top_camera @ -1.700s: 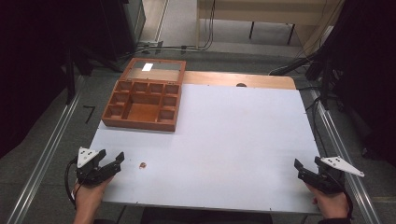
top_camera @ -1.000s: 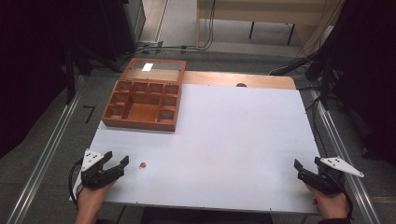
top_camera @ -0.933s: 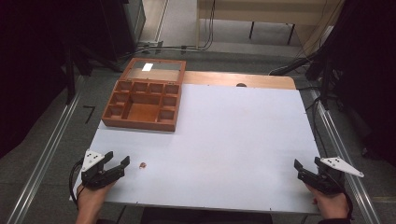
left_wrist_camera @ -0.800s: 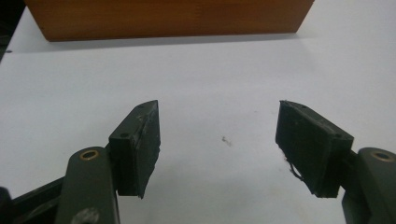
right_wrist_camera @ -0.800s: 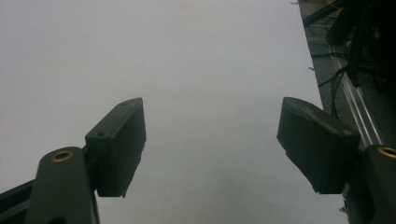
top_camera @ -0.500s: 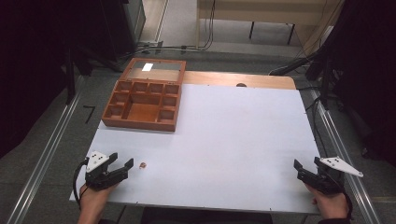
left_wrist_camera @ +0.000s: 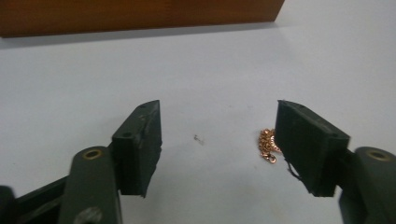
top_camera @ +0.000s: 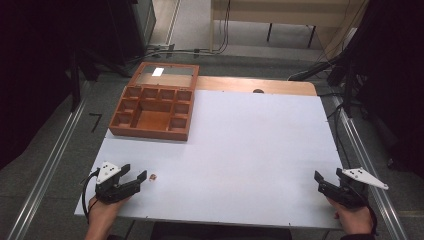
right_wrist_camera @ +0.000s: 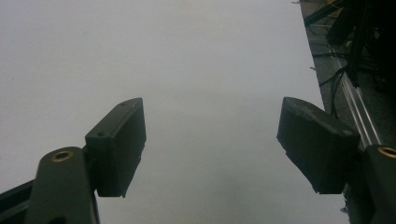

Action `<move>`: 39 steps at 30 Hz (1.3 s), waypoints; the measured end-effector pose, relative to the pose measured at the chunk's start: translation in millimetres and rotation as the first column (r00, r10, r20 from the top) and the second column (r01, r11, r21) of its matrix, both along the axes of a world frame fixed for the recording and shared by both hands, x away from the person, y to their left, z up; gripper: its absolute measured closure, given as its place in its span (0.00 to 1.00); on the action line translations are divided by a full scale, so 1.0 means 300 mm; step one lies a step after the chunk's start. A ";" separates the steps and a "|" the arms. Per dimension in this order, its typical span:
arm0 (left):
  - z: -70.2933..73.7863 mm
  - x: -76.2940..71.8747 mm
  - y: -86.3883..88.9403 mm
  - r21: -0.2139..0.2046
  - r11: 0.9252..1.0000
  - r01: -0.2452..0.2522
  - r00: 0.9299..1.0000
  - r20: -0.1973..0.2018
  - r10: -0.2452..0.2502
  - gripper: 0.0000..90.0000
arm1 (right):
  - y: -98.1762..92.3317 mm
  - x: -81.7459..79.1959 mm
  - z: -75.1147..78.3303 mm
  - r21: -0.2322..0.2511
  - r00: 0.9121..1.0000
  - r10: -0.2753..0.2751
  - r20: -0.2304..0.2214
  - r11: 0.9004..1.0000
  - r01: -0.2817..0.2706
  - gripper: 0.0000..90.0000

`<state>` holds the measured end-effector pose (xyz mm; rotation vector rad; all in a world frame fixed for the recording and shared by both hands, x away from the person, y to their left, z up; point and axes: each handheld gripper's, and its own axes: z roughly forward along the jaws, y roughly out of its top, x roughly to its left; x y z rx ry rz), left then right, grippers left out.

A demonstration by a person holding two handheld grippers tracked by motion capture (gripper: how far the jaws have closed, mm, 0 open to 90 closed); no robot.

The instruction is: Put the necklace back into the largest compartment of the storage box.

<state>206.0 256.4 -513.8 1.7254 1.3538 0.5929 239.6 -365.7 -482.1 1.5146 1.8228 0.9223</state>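
A small gold chain lies bunched on the white table sheet near its front left corner. My left gripper rests just left of the chain, held by a hand. In the left gripper view the chain lies against the inner face of the right-hand jaw, partly hidden behind it, and the left gripper stands open. Its jaws have just been closing a little, with only the chain's edge between them and no pad pressing on it. My right gripper sits open at the front right corner, as does the right gripper over bare sheet.
A wooden compartment box with its lid open stands at the back left, and its front wall shows beyond the left jaws. Metal rails run along both table sides. Cables lie on the floor behind.
My left gripper has slid right along the front edge, closer to the chain, and its jaws have narrowed slightly. The right gripper has stayed put.
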 end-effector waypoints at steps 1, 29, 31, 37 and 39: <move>0.000 0.000 0.000 0.000 1.000 0.000 1.000 0.000 0.000 0.38 | 0.000 0.000 0.000 0.000 1.000 0.001 0.000 1.000 -0.001 0.24; -0.012 0.032 -0.043 -0.007 0.995 0.097 0.994 -0.052 -0.097 0.52 | 0.003 0.003 -0.002 -0.006 1.000 0.001 0.000 1.000 -0.001 0.24; -0.013 0.035 -0.047 -0.001 0.995 0.100 0.993 -0.061 -0.100 0.54 | 0.003 0.003 -0.003 -0.008 1.000 0.002 0.001 1.000 -0.002 0.24; -0.015 0.040 -0.052 -0.014 0.994 0.110 0.990 -0.083 -0.110 0.59 | 0.004 0.004 -0.004 -0.009 1.000 0.002 -0.002 1.000 -0.002 0.24; -0.016 0.042 -0.055 -0.021 0.993 0.118 0.989 -0.090 -0.119 0.61 | 0.004 0.004 -0.004 -0.009 1.000 0.001 -0.003 1.000 -0.001 0.24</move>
